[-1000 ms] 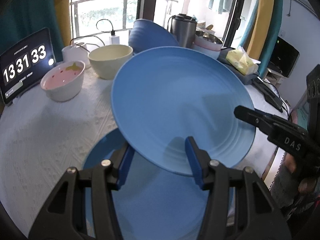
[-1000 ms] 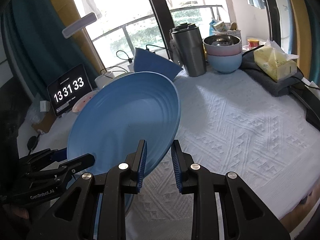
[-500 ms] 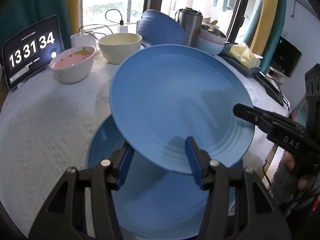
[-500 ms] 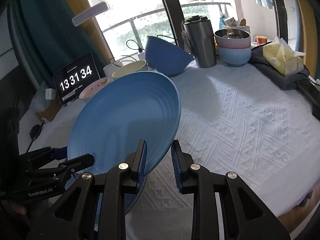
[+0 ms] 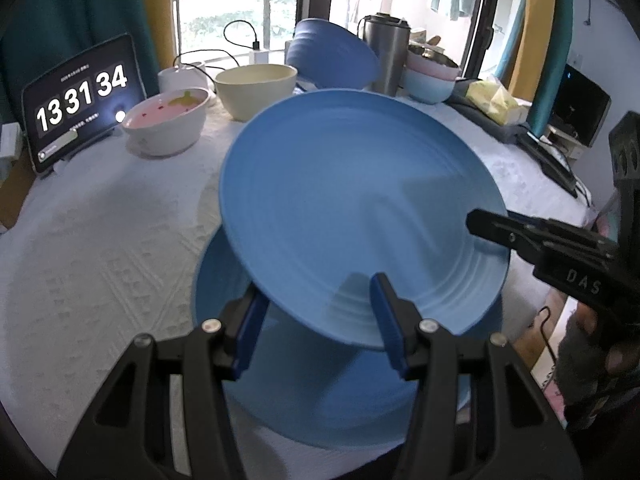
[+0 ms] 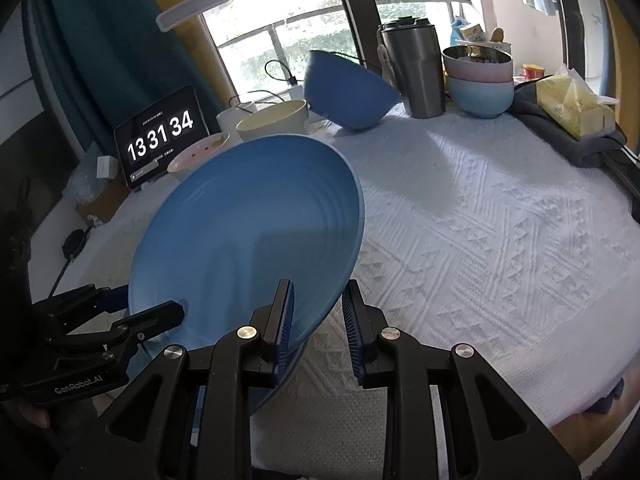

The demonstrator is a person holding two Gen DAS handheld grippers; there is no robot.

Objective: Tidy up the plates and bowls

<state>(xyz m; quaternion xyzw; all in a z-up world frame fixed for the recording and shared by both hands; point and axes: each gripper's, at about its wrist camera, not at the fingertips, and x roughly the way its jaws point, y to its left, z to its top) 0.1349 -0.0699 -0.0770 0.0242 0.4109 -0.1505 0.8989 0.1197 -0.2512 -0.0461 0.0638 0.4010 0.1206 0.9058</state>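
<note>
A large blue plate (image 5: pixel 360 216) (image 6: pixel 248 240) hangs tilted above a second blue plate (image 5: pixel 280 400) (image 6: pixel 264 396) that lies on the white tablecloth. My left gripper (image 5: pixel 316 304) is shut on the lifted plate's near rim, one finger under it and one on top. My right gripper (image 6: pixel 318 300) is shut on the plate's right rim, which runs between its ribbed pads. Each gripper also shows in the other's view, the right gripper (image 5: pixel 496 228) at the plate's right edge and the left gripper (image 6: pixel 152 312) at its lower left.
At the back of the table stand a white bowl with a pink inside (image 5: pixel 164 124), a cream bowl (image 5: pixel 256 88), a tilted dark blue bowl (image 5: pixel 332 56), a steel tumbler (image 5: pixel 386 56), stacked pastel bowls (image 5: pixel 430 80) and a clock tablet (image 5: pixel 80 100). A tissue pack (image 5: pixel 496 100) lies right.
Both grippers have carried the lifted plate a little lower and nearer over the plate on the table. More of the lower plate and the back bowls shows. The grips have not changed.
</note>
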